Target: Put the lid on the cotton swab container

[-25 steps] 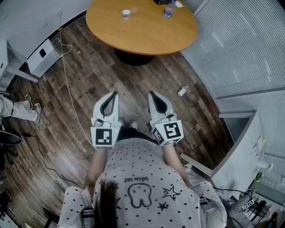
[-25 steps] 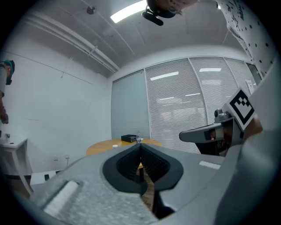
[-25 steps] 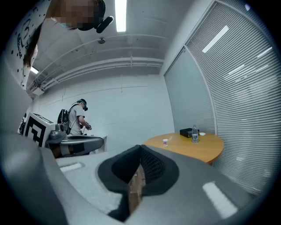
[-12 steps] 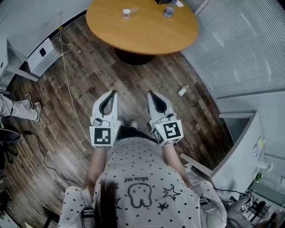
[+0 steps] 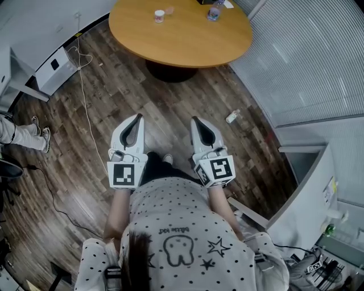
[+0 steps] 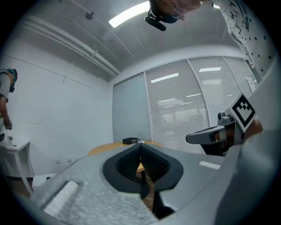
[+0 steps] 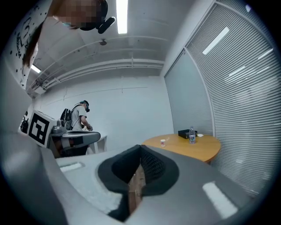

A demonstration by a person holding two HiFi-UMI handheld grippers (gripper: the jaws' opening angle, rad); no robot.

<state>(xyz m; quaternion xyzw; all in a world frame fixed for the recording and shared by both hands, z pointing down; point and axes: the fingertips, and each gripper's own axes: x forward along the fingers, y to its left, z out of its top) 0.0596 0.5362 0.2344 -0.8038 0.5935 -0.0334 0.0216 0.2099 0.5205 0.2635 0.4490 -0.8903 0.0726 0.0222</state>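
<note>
The cotton swab container is a small white pot with a reddish band, standing on the far round wooden table. In the right gripper view the container shows small on the table. Its lid is too small to make out. My left gripper and right gripper hang side by side over the wood floor, well short of the table. Both are shut with nothing between their jaws, as the left gripper and right gripper show close up.
A clear bottle and a black box also stand on the table. On the floor lie a small bottle, a cable and a white box. Blinds line the right side. Another person stands far left.
In the head view the left gripper has shifted slightly to the left and the table has slid a little toward the top edge. Both grippers stay shut.
</note>
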